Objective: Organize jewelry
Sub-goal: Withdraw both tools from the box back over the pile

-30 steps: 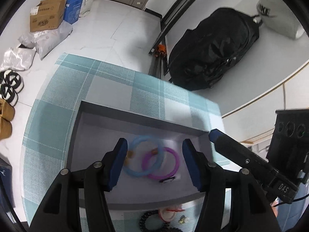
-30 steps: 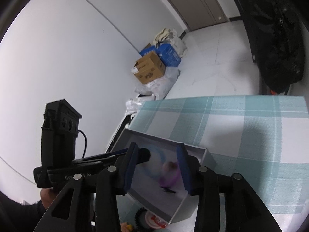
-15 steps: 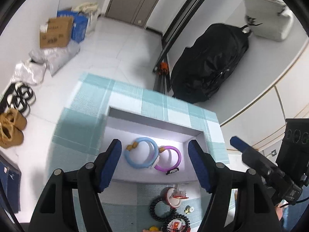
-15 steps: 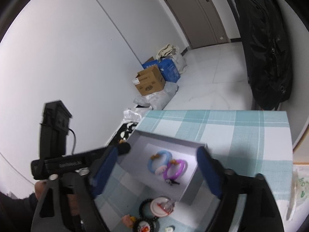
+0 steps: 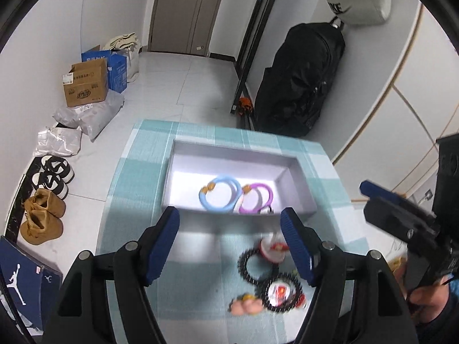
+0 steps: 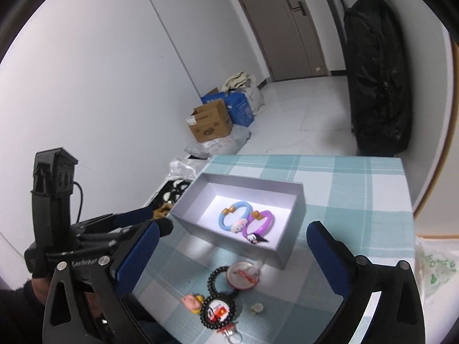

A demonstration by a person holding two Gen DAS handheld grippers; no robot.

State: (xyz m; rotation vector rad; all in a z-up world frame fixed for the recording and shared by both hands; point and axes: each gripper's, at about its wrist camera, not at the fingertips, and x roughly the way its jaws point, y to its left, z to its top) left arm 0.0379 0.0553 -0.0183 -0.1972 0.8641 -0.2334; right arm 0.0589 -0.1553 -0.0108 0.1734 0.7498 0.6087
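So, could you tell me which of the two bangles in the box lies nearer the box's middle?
The blue bangle. The purple bangle touches it on the side toward the box's right wall, nearer that end.

Black handheld grippers with blue-padded fingers

The left gripper (image 5: 231,239) and right gripper (image 6: 232,253) share matte black frames, ribbed blue pads (image 5: 163,245), silver screws (image 6: 103,260), a black cable (image 6: 78,197) and white lettering.
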